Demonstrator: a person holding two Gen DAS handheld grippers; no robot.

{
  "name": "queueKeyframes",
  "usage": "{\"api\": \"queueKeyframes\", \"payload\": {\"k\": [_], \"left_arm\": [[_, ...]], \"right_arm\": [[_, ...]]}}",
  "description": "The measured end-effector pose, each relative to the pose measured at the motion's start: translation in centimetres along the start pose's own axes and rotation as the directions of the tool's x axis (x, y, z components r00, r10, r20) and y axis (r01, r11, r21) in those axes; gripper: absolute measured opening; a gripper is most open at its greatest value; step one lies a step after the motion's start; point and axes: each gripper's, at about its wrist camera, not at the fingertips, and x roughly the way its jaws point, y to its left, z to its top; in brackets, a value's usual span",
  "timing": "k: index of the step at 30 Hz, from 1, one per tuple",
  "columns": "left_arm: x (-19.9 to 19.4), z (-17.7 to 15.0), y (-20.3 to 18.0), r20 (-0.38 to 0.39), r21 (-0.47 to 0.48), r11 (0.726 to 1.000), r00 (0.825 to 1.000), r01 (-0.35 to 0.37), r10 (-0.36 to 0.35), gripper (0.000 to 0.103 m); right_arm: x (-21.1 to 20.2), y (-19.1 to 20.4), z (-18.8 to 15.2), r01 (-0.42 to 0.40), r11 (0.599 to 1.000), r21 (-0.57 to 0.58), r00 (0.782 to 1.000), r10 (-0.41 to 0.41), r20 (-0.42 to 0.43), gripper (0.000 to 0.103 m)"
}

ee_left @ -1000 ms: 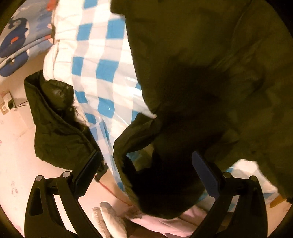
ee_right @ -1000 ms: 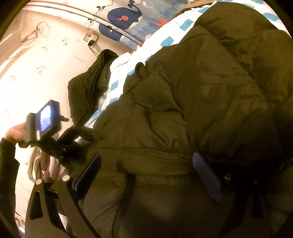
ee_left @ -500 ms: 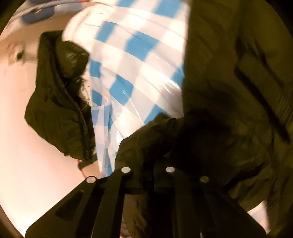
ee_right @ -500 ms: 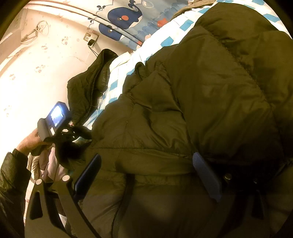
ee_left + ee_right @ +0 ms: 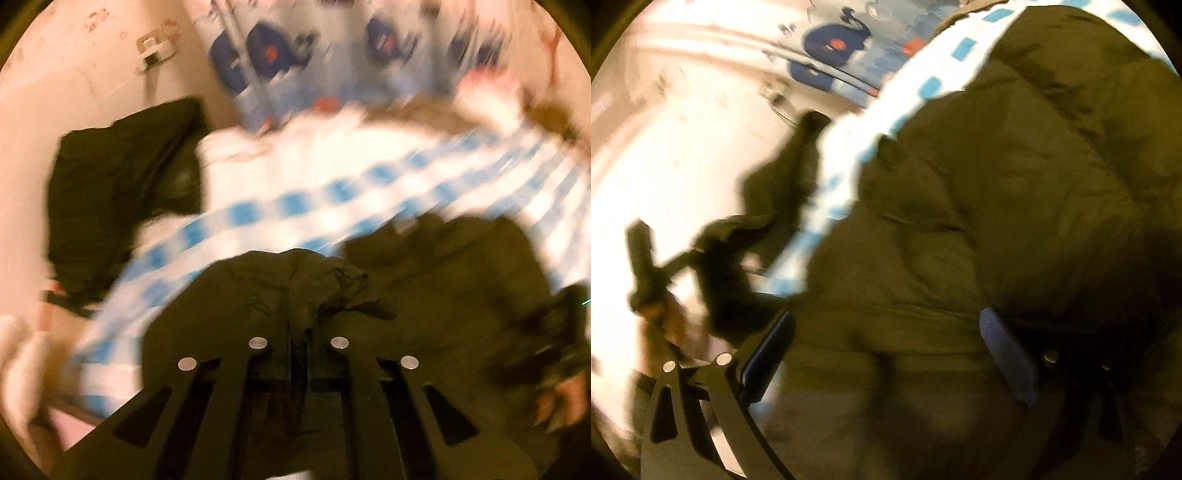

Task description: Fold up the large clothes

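Fingers of the left gripper (image 5: 299, 347), spread wide a second ago, now pinch a fold of the puffy olive-green quilted jacket (image 5: 436, 295) above the blue-and-white checked bed (image 5: 332, 184); right gripper (image 5: 886, 354) stays spread around the hem.

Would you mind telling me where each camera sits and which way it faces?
Left wrist: on the left gripper, shut on a jacket fold, facing the checked bed and curtain.
Right wrist: on the open right gripper over the jacket; the left hand shows.
Shared: jacket, bed, curtain, second dark garment.
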Motion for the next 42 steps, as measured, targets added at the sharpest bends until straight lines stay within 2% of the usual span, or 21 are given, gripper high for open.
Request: {"api": "queueKeyframes", "payload": {"k": [2, 3, 6, 8, 9, 11, 14, 18, 23, 25, 27, 29, 31, 32, 33, 35, 36, 37, 38, 40, 42], "left_arm": [[-1.2, 0.5, -1.9, 0.070, -0.041, 0.994, 0.993, 0.102, -0.099, 0.004], [-1.6, 0.8, -3.2, 0.110, -0.054, 0.983, 0.979, 0.176, -0.169, 0.004], [-1.9, 1.4, -7.0, 0.185, -0.052, 0.949, 0.937, 0.311, -0.297, 0.004], [-1.5, 1.4, -10.2, 0.222, -0.041, 0.918, 0.900, 0.393, -0.376, 0.004], [-1.3, 1.3, -11.6, 0.231, -0.034, 0.907, 0.886, 0.420, -0.402, 0.004], [-0.5, 0.8, -14.1, 0.248, -0.028, 0.887, 0.862, 0.462, -0.441, 0.004], [2.1, -0.5, -17.3, 0.243, -0.066, 0.838, 0.823, 0.542, -0.513, 0.004], [5.8, -2.8, -20.6, 0.212, -0.109, 0.781, 0.782, 0.614, -0.586, 0.004], [8.1, -5.8, -22.7, 0.165, -0.107, 0.752, 0.757, 0.650, -0.632, 0.004], [8.5, -6.5, -22.6, 0.141, -0.090, 0.745, 0.749, 0.661, -0.648, 0.004], [8.9, -7.3, -23.4, 0.095, -0.062, 0.741, 0.743, 0.668, -0.662, 0.004], [9.3, -8.1, -24.0, 0.047, -0.035, 0.747, 0.748, 0.664, -0.662, 0.004], [9.5, -8.9, -24.4, 0.010, -0.013, 0.761, 0.761, 0.648, -0.648, 0.005], [9.4, -9.4, -24.5, -0.010, -0.003, 0.773, 0.772, 0.635, -0.635, 0.005], [9.3, -9.7, -24.4, -0.026, 0.002, 0.785, 0.784, 0.620, -0.620, 0.010], [8.8, -10.3, -23.7, -0.036, 0.018, 0.807, 0.807, 0.590, -0.590, 0.020], [8.4, -10.5, -23.4, -0.035, 0.025, 0.815, 0.815, 0.579, -0.578, 0.030], [7.8, -10.9, -23.0, -0.032, 0.042, 0.838, 0.839, 0.544, -0.543, 0.045], [7.1, -11.2, -22.8, -0.019, 0.068, 0.869, 0.872, 0.490, -0.490, 0.053], [5.1, -12.0, -22.2, 0.046, 0.138, 0.946, 0.952, 0.295, -0.303, 0.076], [3.7, -12.8, -21.7, 0.095, 0.167, 0.973, 0.980, 0.158, -0.175, 0.082]], "right_arm": [[-0.3, -0.1, 0.4, -0.149, 0.986, 0.071, 0.989, 0.150, -0.007, 0.096], [-0.4, -0.3, 0.6, -0.233, 0.965, 0.124, 0.972, 0.236, -0.010, 0.096], [-0.4, -1.1, 0.9, -0.389, 0.890, 0.240, 0.916, 0.401, -0.004, 0.096], [-0.6, -1.8, 1.2, -0.464, 0.834, 0.298, 0.877, 0.480, 0.023, 0.096], [-0.9, -2.3, 1.4, -0.518, 0.787, 0.333, 0.844, 0.533, 0.053, 0.096], [-1.4, -2.9, 1.9, -0.580, 0.727, 0.367, 0.802, 0.588, 0.103, 0.096], [-2.4, -3.8, 2.9, -0.623, 0.675, 0.396, 0.768, 0.623, 0.148, 0.096], [-3.3, -4.9, 3.4, -0.648, 0.632, 0.424, 0.747, 0.636, 0.193, 0.096], [-4.5, -6.2, 4.5, -0.664, 0.613, 0.428, 0.738, 0.631, 0.241, 0.096], [-4.9, -6.6, 4.8, -0.655, 0.625, 0.425, 0.749, 0.611, 0.255, 0.096], [-5.2, -7.0, 5.1, -0.604, 0.674, 0.426, 0.794, 0.556, 0.246, 0.096], [-5.4, -7.1, 5.3, -0.566, 0.719, 0.405, 0.824, 0.509, 0.248, 0.096], [-5.3, -6.7, 5.1, -0.484, 0.796, 0.363, 0.875, 0.429, 0.225, 0.095], [-5.4, -6.4, 5.2, -0.443, 0.829, 0.341, 0.896, 0.392, 0.210, 0.088], [-5.2, -6.1, 5.4, -0.373, 0.871, 0.321, 0.927, 0.333, 0.173, 0.062], [-4.6, -5.7, 5.5, -0.292, 0.909, 0.296, 0.955, 0.261, 0.142, 0.038], [-4.5, -5.7, 5.5, -0.258, 0.923, 0.287, 0.965, 0.228, 0.132, 0.032], [-4.2, -5.6, 5.6, -0.234, 0.932, 0.276, 0.970, 0.207, 0.125, 0.030], [-4.3, -5.6, 5.3, -0.207, 0.945, 0.252, 0.976, 0.182, 0.118, 0.028], [-4.6, -4.2, 5.6, -0.151, 0.972, 0.178, 0.984, 0.131, 0.120, 0.028], [-5.4, -1.8, 5.9, -0.090, 0.994, 0.063, 0.987, 0.080, 0.143, 0.028]]}}
